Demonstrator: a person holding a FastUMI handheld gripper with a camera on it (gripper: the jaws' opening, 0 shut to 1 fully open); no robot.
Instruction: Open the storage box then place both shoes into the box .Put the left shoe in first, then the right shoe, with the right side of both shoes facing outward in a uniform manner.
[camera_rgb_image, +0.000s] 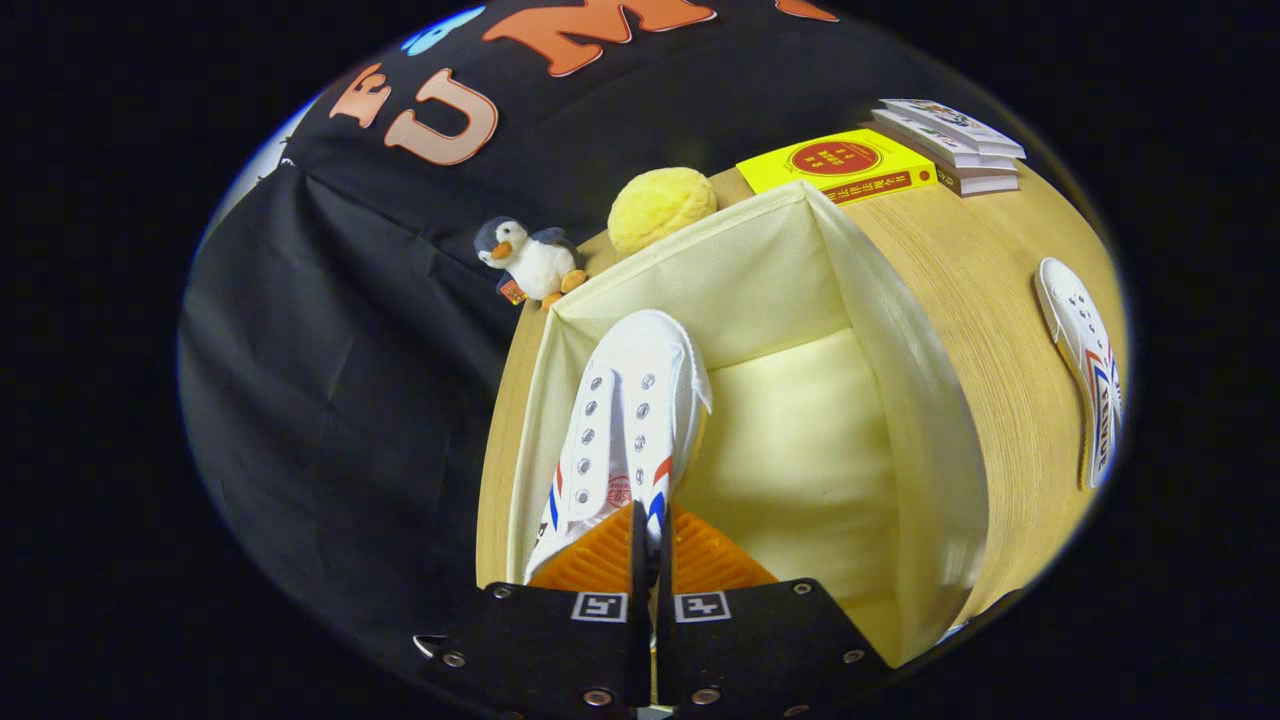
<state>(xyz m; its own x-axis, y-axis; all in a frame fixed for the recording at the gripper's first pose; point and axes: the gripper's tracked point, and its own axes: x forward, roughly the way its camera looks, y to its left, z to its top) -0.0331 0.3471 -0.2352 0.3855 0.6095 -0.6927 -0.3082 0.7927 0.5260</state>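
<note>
A white sneaker (625, 410) with red and blue side stripes hangs toe-down inside the open cream fabric storage box (900, 400), close to the box's left wall. My gripper (651, 530) is shut on the sneaker's heel end, with both fingers pressed against it. The box floor to the right of the sneaker is bare. A second matching white sneaker (1085, 365) lies on its side on the wooden table (990, 280), to the right of the box.
Beyond the box, at the table's far edge, sit a penguin plush (528, 260) and a yellow fuzzy ball (660, 207). A yellow book (838, 165) and a small stack of books (950, 142) lie at the far right.
</note>
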